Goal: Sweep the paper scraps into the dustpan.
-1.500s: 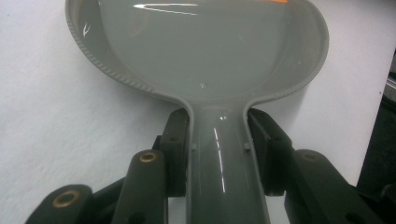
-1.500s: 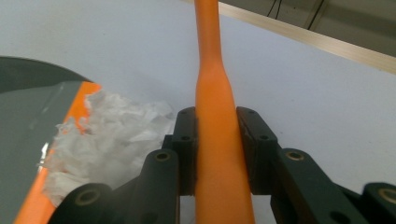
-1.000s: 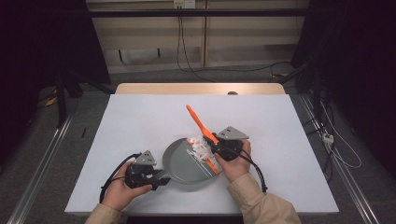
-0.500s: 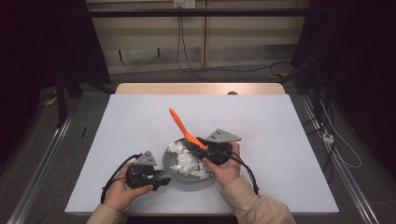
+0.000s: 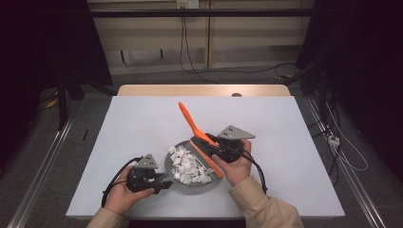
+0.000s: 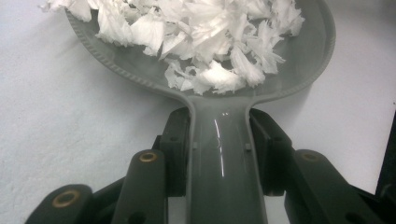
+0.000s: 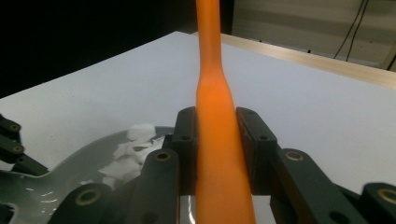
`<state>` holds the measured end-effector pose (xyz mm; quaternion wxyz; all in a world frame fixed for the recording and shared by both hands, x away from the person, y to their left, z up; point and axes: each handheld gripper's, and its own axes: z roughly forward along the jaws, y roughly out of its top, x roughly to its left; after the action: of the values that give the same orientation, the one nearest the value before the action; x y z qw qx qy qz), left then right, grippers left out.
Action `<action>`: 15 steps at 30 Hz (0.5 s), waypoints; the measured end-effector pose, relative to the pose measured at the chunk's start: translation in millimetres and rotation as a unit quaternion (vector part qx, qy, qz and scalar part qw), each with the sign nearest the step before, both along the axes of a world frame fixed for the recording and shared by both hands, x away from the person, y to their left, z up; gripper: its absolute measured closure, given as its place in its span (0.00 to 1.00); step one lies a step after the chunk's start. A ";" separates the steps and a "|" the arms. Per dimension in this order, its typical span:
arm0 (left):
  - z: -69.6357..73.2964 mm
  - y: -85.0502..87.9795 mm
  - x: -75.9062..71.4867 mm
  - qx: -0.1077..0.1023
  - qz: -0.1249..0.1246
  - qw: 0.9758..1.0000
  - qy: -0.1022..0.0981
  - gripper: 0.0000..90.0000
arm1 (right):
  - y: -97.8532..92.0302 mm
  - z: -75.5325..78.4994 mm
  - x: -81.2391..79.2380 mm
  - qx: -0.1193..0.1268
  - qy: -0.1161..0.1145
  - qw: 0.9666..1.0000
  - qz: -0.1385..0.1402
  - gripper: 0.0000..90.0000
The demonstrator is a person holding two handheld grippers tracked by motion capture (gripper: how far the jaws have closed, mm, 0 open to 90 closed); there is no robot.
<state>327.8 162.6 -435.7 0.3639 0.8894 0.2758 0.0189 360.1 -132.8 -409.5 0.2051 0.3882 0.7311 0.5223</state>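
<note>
On the white table (image 5: 142,123), the left gripper (image 5: 159,183) is clamped on the handle of a shallow grey plastic dustpan (image 5: 190,187), light and stiff, lying flat and heaped with fluffy white paper scraps (image 5: 187,164). The right gripper (image 5: 211,147) pinches a slim orange plastic brush (image 5: 190,124), its handle slanting up and away, bristles over the pan.

We see lots of bare table (image 5: 142,123) all around the grey dustpan (image 5: 190,187); the orange brush (image 5: 197,133) leans over its far side.
</note>
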 end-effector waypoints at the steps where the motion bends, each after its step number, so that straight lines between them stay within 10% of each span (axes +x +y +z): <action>1: -0.1 0.1 0.0 -0.001 0.000 1.000 0.000 0.69 | -1.6 -1.3 1.4 -0.001 0.000 1.000 -0.004 0.79; 15: -0.3 3.9 0.5 -0.006 -0.005 1.000 0.008 0.69 | -21.4 -22.3 18.8 -0.033 0.037 0.998 -0.046 0.79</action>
<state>328.2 166.5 -435.9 0.3677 0.8887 0.2739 0.0085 378.9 -154.2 -431.8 0.2142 0.4338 0.7364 0.4729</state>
